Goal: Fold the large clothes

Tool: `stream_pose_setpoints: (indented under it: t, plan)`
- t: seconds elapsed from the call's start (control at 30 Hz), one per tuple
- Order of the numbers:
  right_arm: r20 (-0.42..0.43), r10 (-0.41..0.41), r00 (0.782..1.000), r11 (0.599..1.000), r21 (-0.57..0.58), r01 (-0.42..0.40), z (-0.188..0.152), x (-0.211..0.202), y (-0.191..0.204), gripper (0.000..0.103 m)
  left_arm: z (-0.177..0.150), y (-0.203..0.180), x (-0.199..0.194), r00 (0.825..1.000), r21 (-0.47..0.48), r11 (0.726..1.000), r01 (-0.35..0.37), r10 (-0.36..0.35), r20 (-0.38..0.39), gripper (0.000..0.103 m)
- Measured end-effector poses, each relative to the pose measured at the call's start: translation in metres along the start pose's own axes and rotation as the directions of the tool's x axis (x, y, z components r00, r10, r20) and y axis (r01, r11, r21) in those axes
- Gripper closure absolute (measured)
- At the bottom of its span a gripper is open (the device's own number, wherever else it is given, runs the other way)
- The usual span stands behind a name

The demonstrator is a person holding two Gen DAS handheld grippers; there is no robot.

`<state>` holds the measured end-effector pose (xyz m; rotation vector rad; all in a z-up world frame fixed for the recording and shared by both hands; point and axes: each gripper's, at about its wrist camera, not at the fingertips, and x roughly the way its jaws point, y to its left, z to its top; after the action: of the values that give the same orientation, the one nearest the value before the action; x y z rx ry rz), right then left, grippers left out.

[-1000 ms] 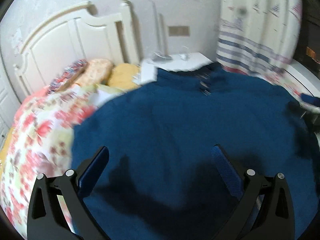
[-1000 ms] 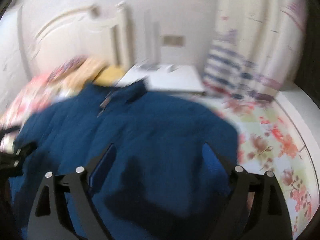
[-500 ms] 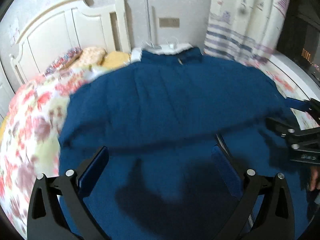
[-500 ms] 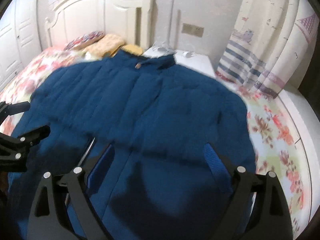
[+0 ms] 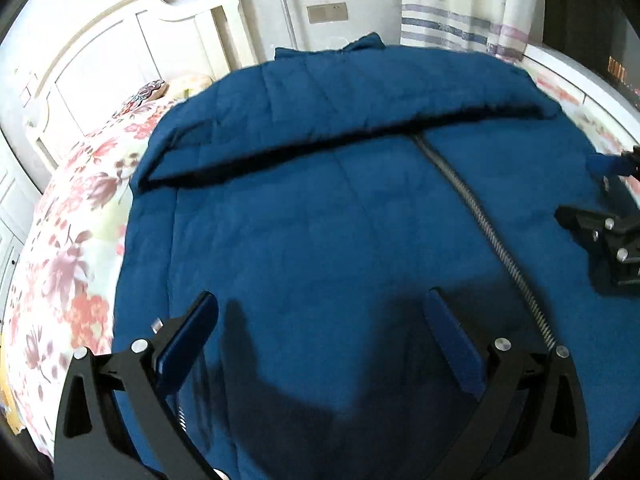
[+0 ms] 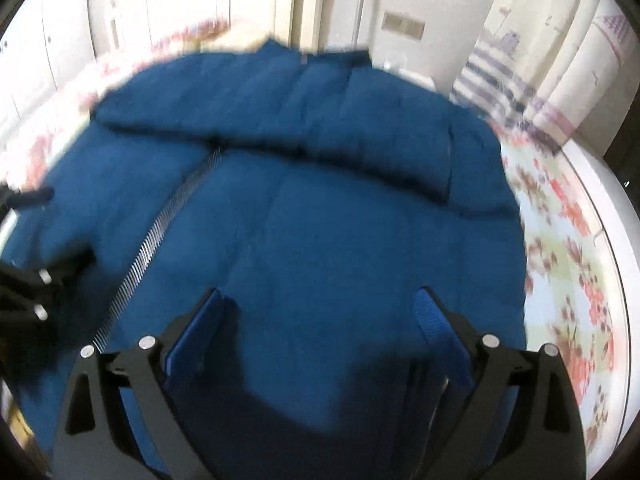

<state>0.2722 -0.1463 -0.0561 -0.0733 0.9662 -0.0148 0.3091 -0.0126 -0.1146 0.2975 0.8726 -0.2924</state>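
A large dark blue padded jacket (image 5: 320,208) lies spread on the bed, front up, with a silver zipper (image 5: 484,232) running down it and a folded band across its upper part. It also fills the right wrist view (image 6: 320,220), zipper (image 6: 160,240) at left. My left gripper (image 5: 320,312) is open and empty just above the jacket's lower left part. My right gripper (image 6: 320,304) is open and empty above its lower right part; it also shows at the right edge of the left wrist view (image 5: 600,224).
The bed has a floral sheet (image 5: 68,240), a white headboard (image 5: 120,60) and pillows (image 5: 152,92) at the far end. A striped curtain (image 5: 460,8) hangs at the back right. A white ledge (image 6: 600,208) runs along the bed's right side.
Both grippers have moved forward and lower over the jacket. The jacket's far part now lies folded toward me, with a shadowed fold edge across it and the zipper in view.
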Motion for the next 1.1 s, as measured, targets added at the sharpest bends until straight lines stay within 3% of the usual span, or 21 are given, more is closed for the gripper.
stream_pose_setpoints:
  t: [0.33,0.7,0.77,0.87,0.97,1.0,1.1]
  plan:
    - [0.019,0.028,0.999,0.998,0.052,-0.029,-0.009,0.001,-0.009,0.002,-0.004,0.009,0.003,0.998,-0.05,0.997,0.059,-0.059,0.008,0.004]
    - [-0.001,0.037,0.999,0.999,-0.012,-0.037,-0.017,-0.007,-0.016,0.002,-0.002,0.009,0.0,0.997,-0.051,0.996,0.079,-0.079,-0.005,0.004]
    - [0.002,0.043,0.999,0.998,-0.035,-0.042,-0.01,-0.013,-0.016,0.003,0.01,0.014,-0.003,0.991,-0.039,0.991,0.13,-0.13,-0.004,0.004]
    - [0.118,0.064,0.991,0.998,-0.016,-0.062,0.03,-0.029,-0.029,0.003,0.055,0.027,-0.006,0.992,-0.03,0.993,0.117,-0.115,0.055,0.004]
    - [0.228,0.025,0.973,0.999,0.035,-0.034,0.093,-0.027,-0.045,0.002,0.108,0.038,0.002,0.99,-0.037,0.995,0.095,-0.09,0.112,0.004]
    - [0.228,0.022,0.974,0.997,0.062,-0.037,0.118,-0.015,-0.052,0.002,0.135,0.044,0.016,0.992,-0.058,0.996,0.072,-0.066,0.108,0.004]
    - [0.138,0.037,0.99,0.989,0.134,-0.056,0.165,0.031,-0.068,0.002,0.176,0.062,0.06,0.997,-0.126,0.99,0.068,-0.063,0.046,0.004]
